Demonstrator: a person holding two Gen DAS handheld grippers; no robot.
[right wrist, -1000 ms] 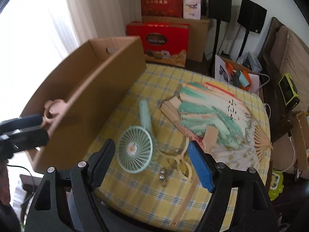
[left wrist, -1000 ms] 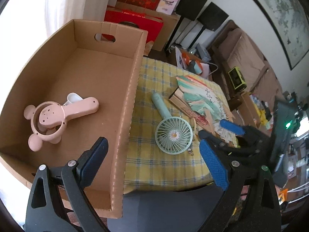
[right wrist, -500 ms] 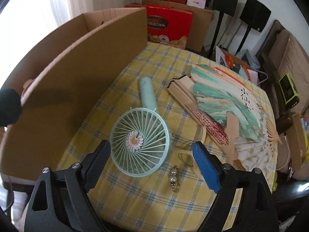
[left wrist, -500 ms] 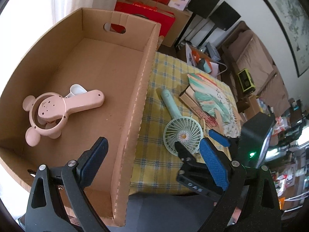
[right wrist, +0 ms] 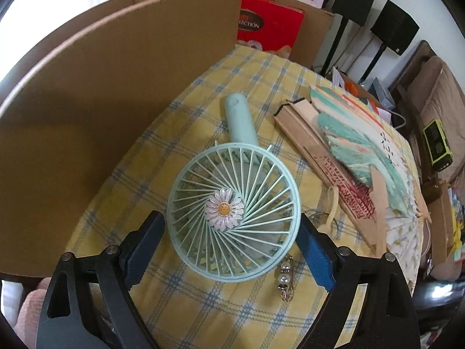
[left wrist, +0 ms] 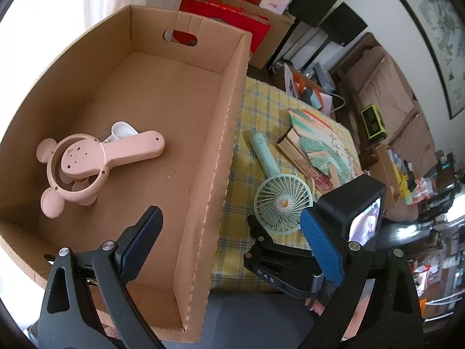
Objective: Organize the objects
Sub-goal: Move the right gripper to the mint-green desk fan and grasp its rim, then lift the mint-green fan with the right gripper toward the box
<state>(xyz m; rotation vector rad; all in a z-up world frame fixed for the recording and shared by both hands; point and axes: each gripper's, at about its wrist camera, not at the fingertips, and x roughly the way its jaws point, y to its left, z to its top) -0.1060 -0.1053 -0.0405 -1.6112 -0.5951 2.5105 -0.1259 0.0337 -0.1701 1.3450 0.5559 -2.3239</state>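
A mint green handheld fan [right wrist: 234, 212] with a daisy at its hub lies on the yellow checked tablecloth [right wrist: 221, 305]; it also shows in the left wrist view [left wrist: 279, 200]. My right gripper [right wrist: 232, 247] is open, its fingers on either side of the fan's round head. A pink bear-eared fan [left wrist: 87, 163] lies inside the cardboard box [left wrist: 229, 133] over a white piece [left wrist: 122, 131]. My left gripper [left wrist: 229, 247] is open and empty above the box's near corner.
A painted folding fan [right wrist: 357, 157] and a bamboo fan lie open on the cloth to the right. A beaded key chain [right wrist: 286, 279] lies by the right finger. The box wall [right wrist: 101, 101] stands close on the left. Red gift boxes [right wrist: 270, 26] and speakers are behind.
My right gripper has moved forward and down onto the green fan, its fingers now straddling the head. My left gripper has drifted slightly; the box and pink fan look closer.
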